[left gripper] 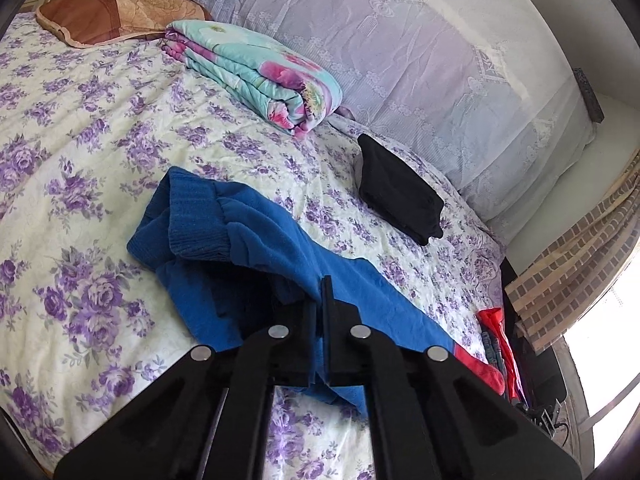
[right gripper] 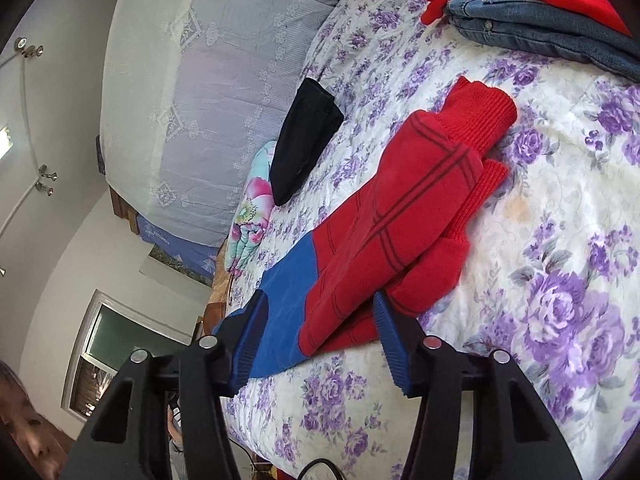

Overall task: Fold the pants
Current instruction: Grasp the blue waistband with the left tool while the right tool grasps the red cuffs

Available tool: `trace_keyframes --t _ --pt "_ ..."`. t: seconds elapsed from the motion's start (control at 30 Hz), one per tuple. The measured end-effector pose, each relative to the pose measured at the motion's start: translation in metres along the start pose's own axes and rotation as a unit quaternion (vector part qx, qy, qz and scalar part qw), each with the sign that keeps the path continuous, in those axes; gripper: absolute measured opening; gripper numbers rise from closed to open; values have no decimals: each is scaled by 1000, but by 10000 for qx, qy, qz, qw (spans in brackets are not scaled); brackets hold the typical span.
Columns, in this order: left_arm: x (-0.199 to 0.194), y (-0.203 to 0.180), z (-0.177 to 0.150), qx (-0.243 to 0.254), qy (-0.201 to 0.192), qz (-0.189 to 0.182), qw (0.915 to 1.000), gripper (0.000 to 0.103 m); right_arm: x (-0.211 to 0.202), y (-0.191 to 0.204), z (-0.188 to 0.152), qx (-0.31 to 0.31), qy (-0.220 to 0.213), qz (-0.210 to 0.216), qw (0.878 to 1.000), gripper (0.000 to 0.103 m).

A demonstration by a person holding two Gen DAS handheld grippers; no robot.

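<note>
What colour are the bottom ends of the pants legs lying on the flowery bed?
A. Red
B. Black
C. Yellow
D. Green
A: in the right wrist view the pants turn from blue near the gripper to red down the legs, and the ribbed cuffs resting on the flowery bed cover are red.

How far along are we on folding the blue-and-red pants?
Done: legs lie stacked. In hand: left gripper is shut on the blue waist of the pants; right gripper straddles the legs, pads not pressing. Left: every crosswise fold; the red cuffs lie stretched out.
</note>
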State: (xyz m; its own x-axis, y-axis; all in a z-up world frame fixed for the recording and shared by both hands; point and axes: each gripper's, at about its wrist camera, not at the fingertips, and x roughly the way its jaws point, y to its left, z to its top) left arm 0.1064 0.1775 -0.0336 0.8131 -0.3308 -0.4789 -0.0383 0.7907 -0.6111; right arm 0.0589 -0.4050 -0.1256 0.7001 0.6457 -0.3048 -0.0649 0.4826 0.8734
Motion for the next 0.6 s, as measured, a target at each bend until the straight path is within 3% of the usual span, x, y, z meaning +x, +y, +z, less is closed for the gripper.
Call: trace_keyframes --t 0.23,0.3,0.37,0.4,0.6 --pt "6 -5 5 100 84 30 9999 1 23 -6 5 148 375 -263 9988 50" --pt "9 -3 5 111 119 62 9998 1 28 -9 7 179 376 -267 9988 40" --pt "11 0 8 81 129 69 9999 1 28 -10 11 199 310 -148 9992 13" --pt "11 0 10 73 111 65 9999 1 27 -9 12 146 263 -104 9995 8" --pt "13 -17 35 274 -43 26 9996 1 18 19 35 -441 -78 86 9990 4"
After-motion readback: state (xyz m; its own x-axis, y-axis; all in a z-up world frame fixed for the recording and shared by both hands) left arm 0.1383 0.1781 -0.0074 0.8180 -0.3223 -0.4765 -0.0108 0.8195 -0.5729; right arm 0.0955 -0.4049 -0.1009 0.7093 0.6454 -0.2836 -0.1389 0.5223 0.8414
